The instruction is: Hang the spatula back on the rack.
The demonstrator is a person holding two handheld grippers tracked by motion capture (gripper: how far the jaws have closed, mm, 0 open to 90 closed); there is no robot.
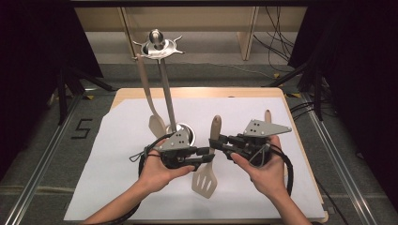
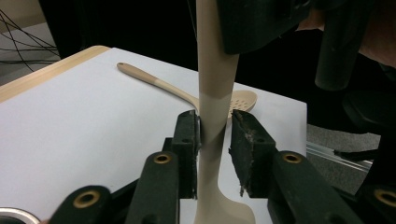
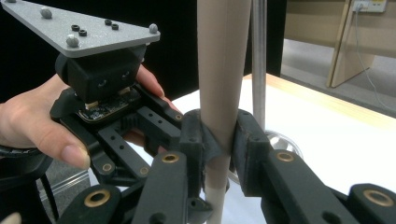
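A beige slotted spatula point(image 1: 205, 180) is held up off the white sheet between both grippers, blade toward me. My right gripper point(image 1: 217, 140) is shut on its handle; in the right gripper view its pads point(image 3: 245, 140) press into the handle point(image 3: 222, 56). My left gripper point(image 1: 209, 152) sits lower, at the neck. In the left gripper view one pad point(image 2: 189, 140) touches the neck point(image 2: 212, 70) and a thin gap shows at the other pad, so its jaws stand narrowly open. The left gripper point(image 3: 102, 93) and its hand are close beside the right one.
A metal utensil stand point(image 1: 166, 93) with a round base point(image 1: 183, 129) rises just behind the grippers, and another beige spatula point(image 1: 149, 98) hangs from its hooks. A beige perforated spoon point(image 2: 187, 95) lies on the white sheet point(image 1: 117, 154) behind the right gripper.
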